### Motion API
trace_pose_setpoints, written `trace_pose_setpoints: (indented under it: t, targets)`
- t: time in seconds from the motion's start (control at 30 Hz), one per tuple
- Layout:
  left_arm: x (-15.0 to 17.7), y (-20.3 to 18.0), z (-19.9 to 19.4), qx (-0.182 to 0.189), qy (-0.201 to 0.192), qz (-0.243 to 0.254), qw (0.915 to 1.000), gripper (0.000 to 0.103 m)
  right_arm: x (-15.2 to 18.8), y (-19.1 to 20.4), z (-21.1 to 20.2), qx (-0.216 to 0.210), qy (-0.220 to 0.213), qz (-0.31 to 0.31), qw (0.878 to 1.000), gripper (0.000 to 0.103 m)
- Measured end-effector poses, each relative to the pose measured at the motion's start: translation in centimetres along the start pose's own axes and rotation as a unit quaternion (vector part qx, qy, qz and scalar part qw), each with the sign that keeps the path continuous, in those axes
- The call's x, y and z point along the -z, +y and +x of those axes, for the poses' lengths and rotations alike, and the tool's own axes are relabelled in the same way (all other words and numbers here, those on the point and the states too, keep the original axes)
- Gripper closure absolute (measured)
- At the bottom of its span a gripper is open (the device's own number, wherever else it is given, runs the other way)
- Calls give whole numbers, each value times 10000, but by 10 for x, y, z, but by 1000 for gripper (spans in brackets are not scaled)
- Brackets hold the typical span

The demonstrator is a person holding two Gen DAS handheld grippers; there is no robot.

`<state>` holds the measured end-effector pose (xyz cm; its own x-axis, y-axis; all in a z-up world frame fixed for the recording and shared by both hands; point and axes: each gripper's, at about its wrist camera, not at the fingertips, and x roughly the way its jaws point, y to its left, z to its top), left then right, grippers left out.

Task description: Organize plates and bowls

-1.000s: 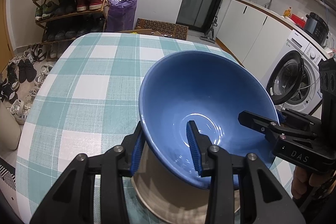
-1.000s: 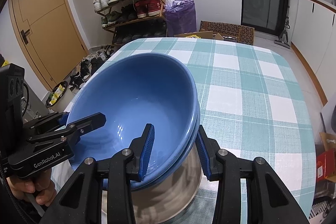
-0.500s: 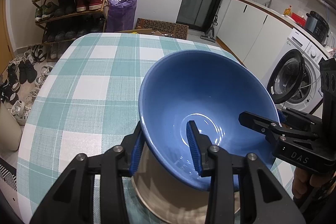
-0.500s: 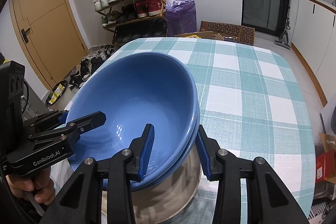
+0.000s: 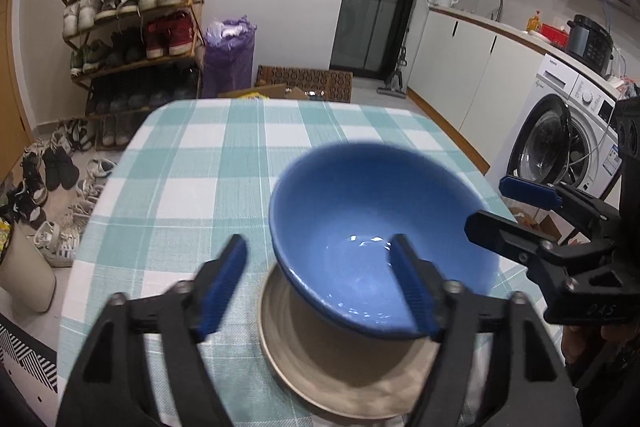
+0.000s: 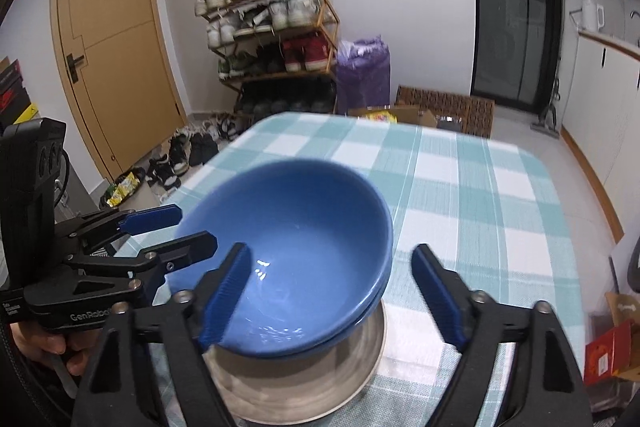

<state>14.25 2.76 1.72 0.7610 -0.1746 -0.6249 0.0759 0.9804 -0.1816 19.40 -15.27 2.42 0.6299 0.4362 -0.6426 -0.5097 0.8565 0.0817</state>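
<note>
Two stacked blue bowls [image 5: 372,227] [image 6: 296,239] rest on a beige plate [image 5: 332,367] [image 6: 316,391] on the checked table. My left gripper [image 5: 318,287] [image 6: 172,231] straddles the bowls' left rim. Its jaws are opening and the pads stand clear of the rim. My right gripper [image 6: 332,293] [image 5: 516,211] straddles the opposite rim the same way, one finger over the bowl's inside and one outside. Its jaws are opening too, without touching. Neither gripper holds anything.
The table [image 5: 208,163] [image 6: 480,187] wears a teal and white checked cloth. A shoe rack [image 5: 132,27], a purple bag [image 5: 230,59], a washing machine [image 5: 560,139] and a wooden door [image 6: 112,59] stand beyond it. A hand [image 6: 44,343] grips the left gripper's handle.
Both grippers went from shut on the bowl's rim to wide apart, letting go of it. Both drew back and upward. The bowls stay on the plate.
</note>
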Motion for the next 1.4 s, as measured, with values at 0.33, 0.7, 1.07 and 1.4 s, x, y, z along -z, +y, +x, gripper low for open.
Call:
trace_pose_setpoints:
  t: [0.33,0.7,1.07,1.4]
  targets:
    - [11,1,-30,-36,-383,144,9992,0,14,12,-30,-57,-453,-217,9987,1]
    - [35,6,-50,-155,-736,162,9970,0,44,16,-43,-123,-640,-207,9977,1]
    - [62,14,-58,-342,-864,214,9954,0,71,23,-55,-208,-776,-200,9966,1]
    - [76,10,-56,-543,-919,444,9933,0,89,18,-57,-202,-880,-76,9959,1]
